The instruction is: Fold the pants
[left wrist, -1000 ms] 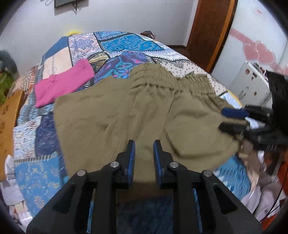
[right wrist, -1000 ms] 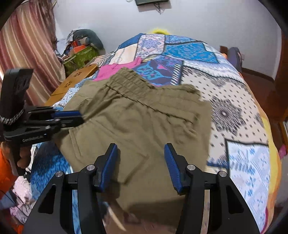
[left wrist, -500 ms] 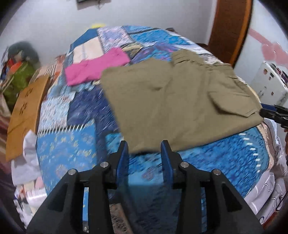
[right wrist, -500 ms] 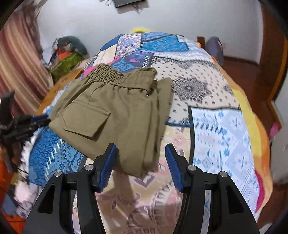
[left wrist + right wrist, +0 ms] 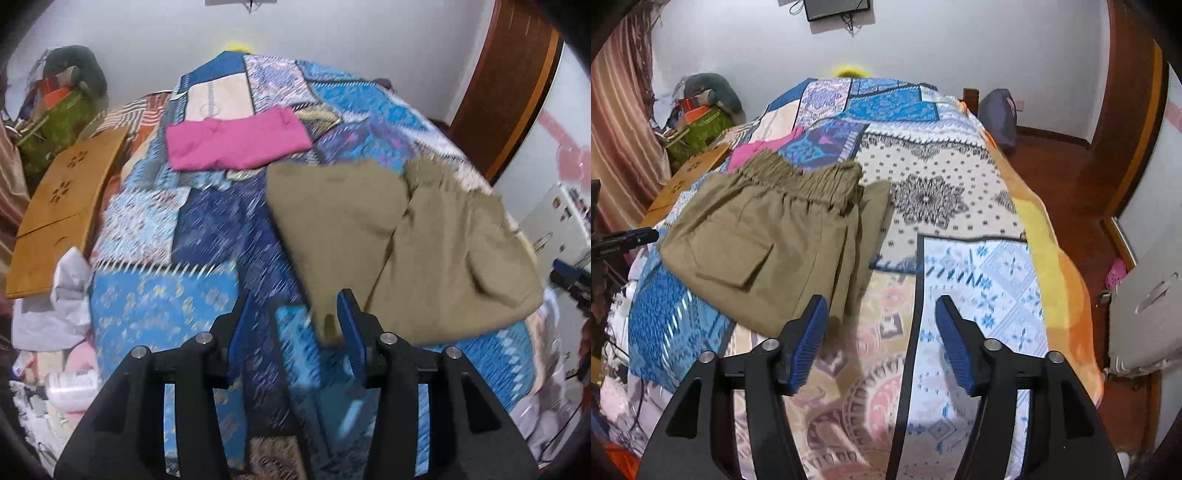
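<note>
The olive pants lie folded on the patchwork bedspread, waistband towards the far end and a flap pocket on top. My left gripper hovers over the bedspread at the pants' near left corner. It is open, and that corner shows loose just inside its right finger. My right gripper hangs over bare bedspread beside the pants; its jaws are opening with nothing between them. Each view catches the other gripper's blue tip at its edge, the right gripper and the left gripper.
A folded pink garment lies further up the bed. A wooden board and a heap of bags flank the bed's left side, with white cloth below. A white cabinet and a brown door stand to the right.
Both grippers have pulled back off the pants and spread their jaws wider. The left one has shifted to the pants' left corner, the right one onto bare bedspread at their right.
</note>
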